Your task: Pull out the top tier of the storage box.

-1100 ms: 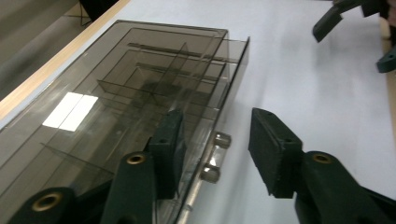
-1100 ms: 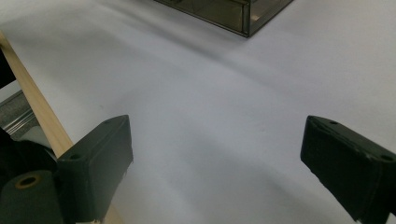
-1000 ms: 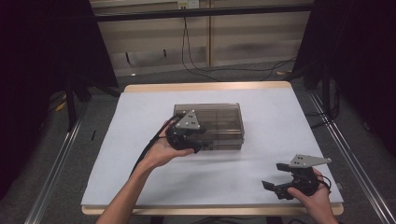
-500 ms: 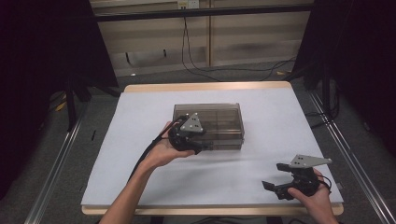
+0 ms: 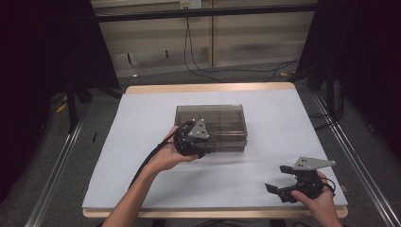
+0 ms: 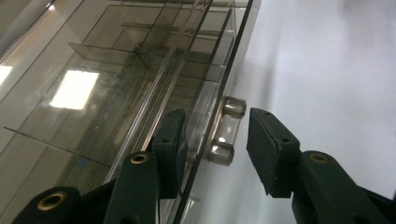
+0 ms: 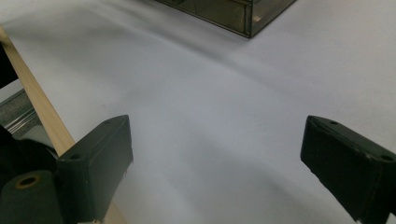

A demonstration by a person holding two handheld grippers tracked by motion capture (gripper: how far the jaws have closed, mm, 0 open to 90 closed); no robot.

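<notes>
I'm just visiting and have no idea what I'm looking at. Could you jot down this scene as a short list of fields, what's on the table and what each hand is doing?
Surface: table with a white cover
Main item: clear smoky plastic box with dividers inside, near the middle
Box detail: small clear handle on its front panel
Left hand-held gripper: at the box front, jaws open on either side of the handle, not yet closed on it
Right hand-held gripper: near the table's right front corner, jaws wide open, holding nothing
Background: cables on the floor beyond the table

Glossy smoked clear-plastic box (image 5: 216, 124); matt white table cover (image 5: 142, 123).
</notes>
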